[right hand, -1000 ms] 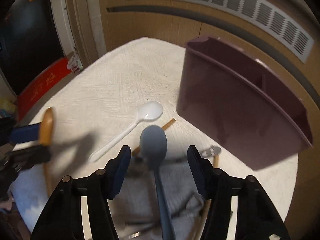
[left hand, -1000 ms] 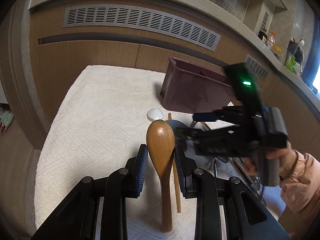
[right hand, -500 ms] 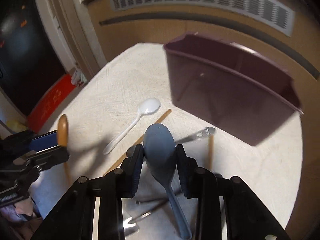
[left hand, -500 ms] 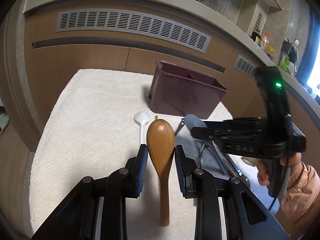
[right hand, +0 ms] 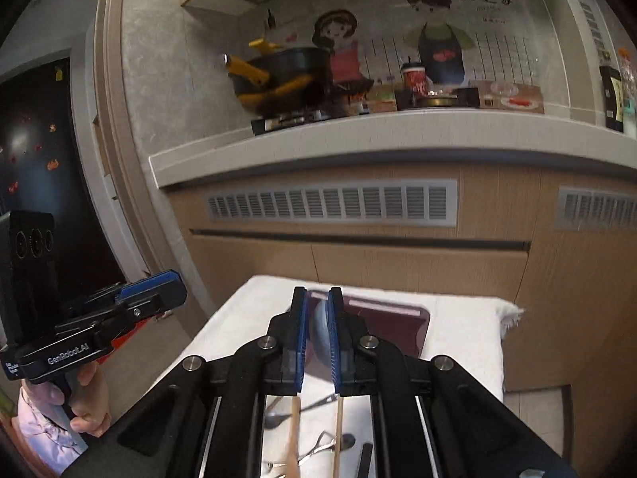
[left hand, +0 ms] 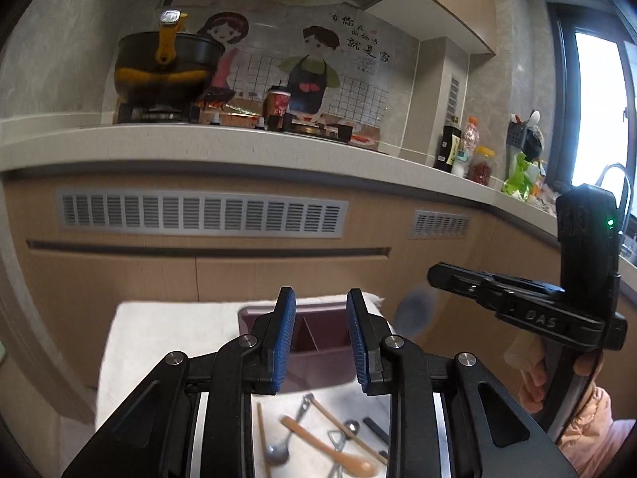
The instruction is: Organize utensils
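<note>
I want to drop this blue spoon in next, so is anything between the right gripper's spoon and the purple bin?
Nothing visible blocks it. The right gripper is shut on the blue spoon, raised with the purple bin just beyond its tips. The left gripper, open, hangs off to the side, not in the path.

Both wrist views above purple bin (left hand: 318, 338), facing counter (right hand: 358, 135).

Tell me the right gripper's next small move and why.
Probably lower the right gripper toward the maroon organizer bin and release there: its jaws are shut on the blue-grey spoon, held above the bin. The left gripper is open and holds nothing.
</note>
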A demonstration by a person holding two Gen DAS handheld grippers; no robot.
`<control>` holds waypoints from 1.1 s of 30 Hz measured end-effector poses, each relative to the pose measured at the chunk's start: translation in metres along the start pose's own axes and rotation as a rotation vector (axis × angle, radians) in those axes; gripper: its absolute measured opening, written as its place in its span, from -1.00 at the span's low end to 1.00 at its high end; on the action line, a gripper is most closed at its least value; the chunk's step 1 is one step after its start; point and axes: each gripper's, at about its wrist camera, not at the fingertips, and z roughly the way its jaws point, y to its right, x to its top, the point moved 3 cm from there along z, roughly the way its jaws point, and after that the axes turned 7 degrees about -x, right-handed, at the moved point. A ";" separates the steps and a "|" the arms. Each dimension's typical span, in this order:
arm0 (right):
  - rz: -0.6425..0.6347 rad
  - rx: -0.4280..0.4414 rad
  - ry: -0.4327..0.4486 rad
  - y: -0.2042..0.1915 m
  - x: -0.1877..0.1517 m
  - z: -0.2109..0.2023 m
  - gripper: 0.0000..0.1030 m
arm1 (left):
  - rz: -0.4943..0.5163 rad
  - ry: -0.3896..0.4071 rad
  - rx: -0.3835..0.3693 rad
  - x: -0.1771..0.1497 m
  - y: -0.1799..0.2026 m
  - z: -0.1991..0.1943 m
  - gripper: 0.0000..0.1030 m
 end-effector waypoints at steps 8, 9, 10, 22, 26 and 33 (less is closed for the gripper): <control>-0.001 -0.043 -0.109 0.018 -0.034 0.013 -0.82 | -0.098 -0.222 0.041 -0.061 -0.031 0.041 -0.45; -0.005 -0.050 -0.131 0.020 -0.040 0.017 -0.82 | -0.116 -0.246 0.051 -0.072 -0.036 0.044 -0.45; -0.013 -0.060 -0.148 0.022 -0.046 0.020 -0.82 | -0.139 -0.273 0.069 -0.084 -0.043 0.047 -0.45; -0.388 0.050 -0.458 -0.031 -0.145 0.124 0.30 | -0.274 -0.403 0.221 -0.155 -0.108 0.036 -0.13; -0.448 0.008 -0.514 -0.028 -0.160 0.159 0.33 | -0.271 -0.413 0.220 -0.164 -0.114 0.032 0.07; -0.248 0.007 -0.672 0.001 -0.173 0.164 0.47 | -0.299 -0.432 0.189 -0.174 -0.115 0.034 0.07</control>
